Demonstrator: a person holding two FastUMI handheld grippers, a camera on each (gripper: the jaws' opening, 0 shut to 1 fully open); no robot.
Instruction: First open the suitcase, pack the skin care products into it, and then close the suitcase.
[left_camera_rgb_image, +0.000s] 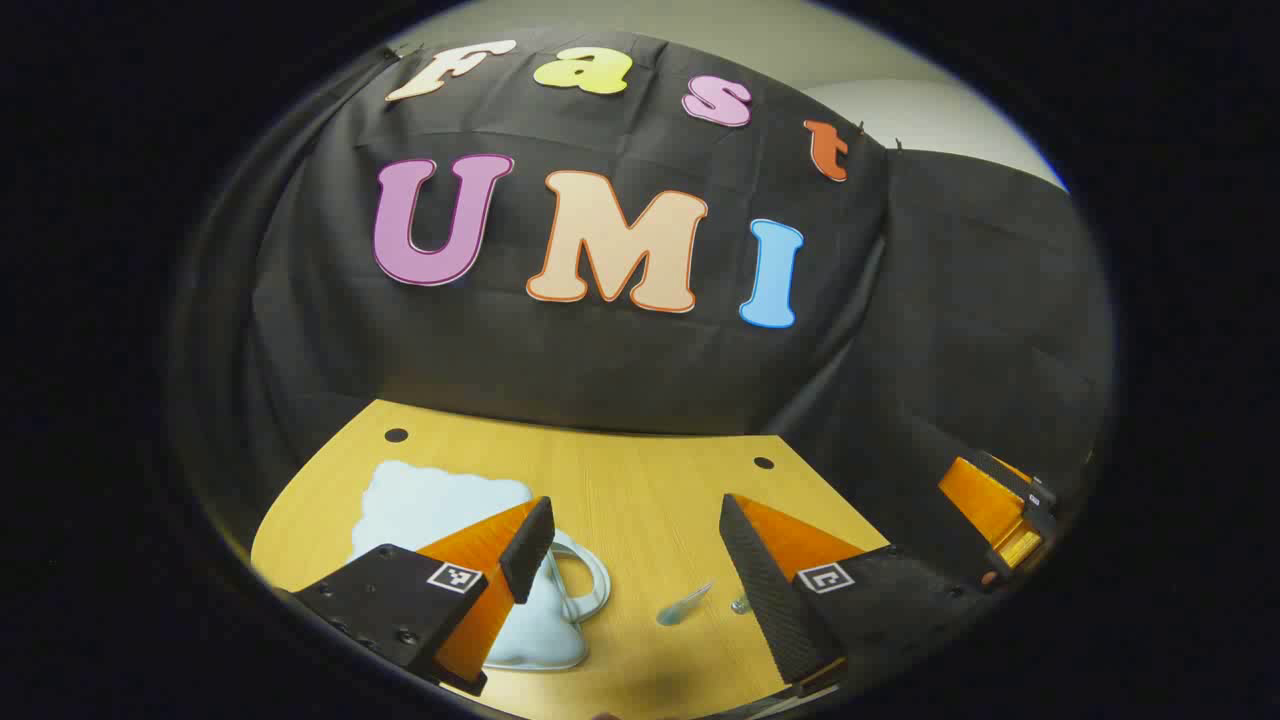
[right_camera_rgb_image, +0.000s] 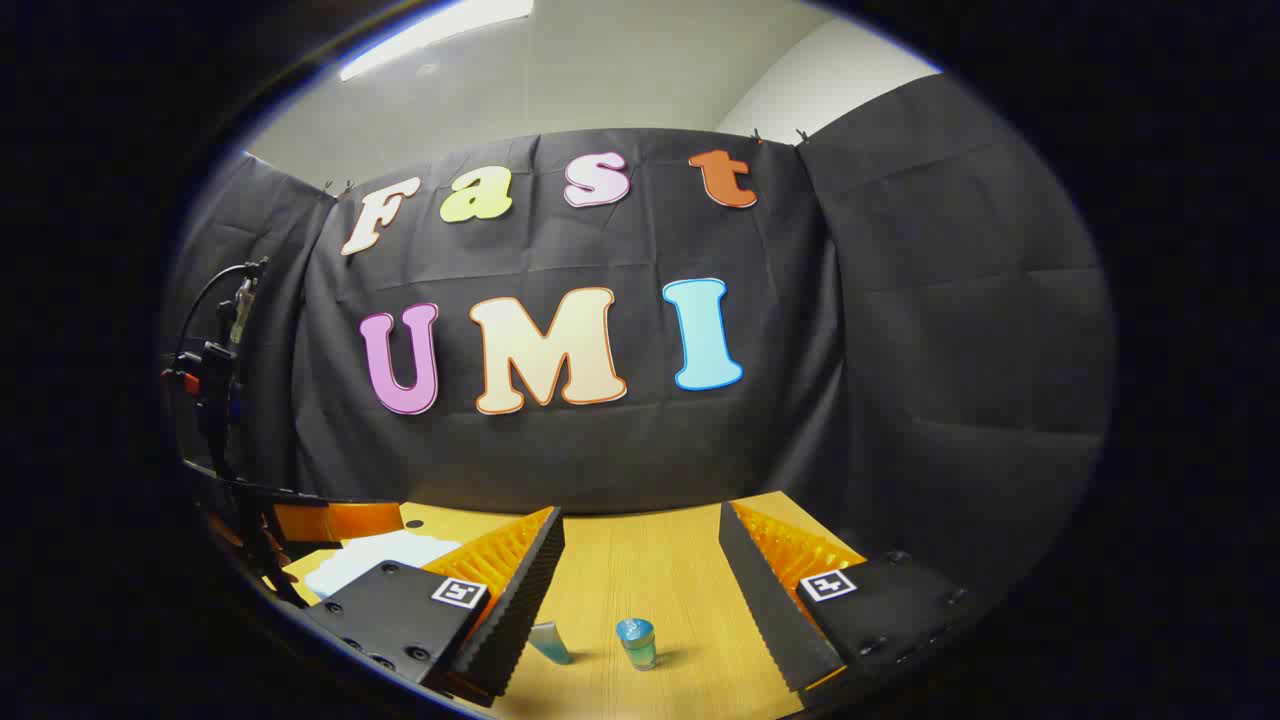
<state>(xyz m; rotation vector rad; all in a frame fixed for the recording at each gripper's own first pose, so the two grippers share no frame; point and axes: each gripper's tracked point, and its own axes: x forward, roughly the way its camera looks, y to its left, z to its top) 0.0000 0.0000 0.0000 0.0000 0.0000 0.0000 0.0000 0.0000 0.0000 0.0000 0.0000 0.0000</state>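
A pale blue, cloud-shaped suitcase (left_camera_rgb_image: 435, 510) lies flat on the wooden table (left_camera_rgb_image: 640, 480), its looped handle (left_camera_rgb_image: 592, 585) pointing toward me. My left gripper (left_camera_rgb_image: 635, 520) is open above the table, and its left finger covers part of the case. A small clear tube (left_camera_rgb_image: 685, 603) lies between the fingers, with a tiny item (left_camera_rgb_image: 740, 603) beside it. My right gripper (right_camera_rgb_image: 640, 520) is open too, with nothing held. Below it stands a small blue-green bottle (right_camera_rgb_image: 636, 642), and a tube (right_camera_rgb_image: 550, 640) lies half hidden behind the left finger. The suitcase (right_camera_rgb_image: 375, 560) sits to the left.
The right gripper (left_camera_rgb_image: 1000, 510) hangs beyond the table's right edge in the left gripper view. In the right gripper view the left gripper (right_camera_rgb_image: 335, 520) is at the left, with cables (right_camera_rgb_image: 215, 370) above it. Black cloth walls close the table's back and sides.
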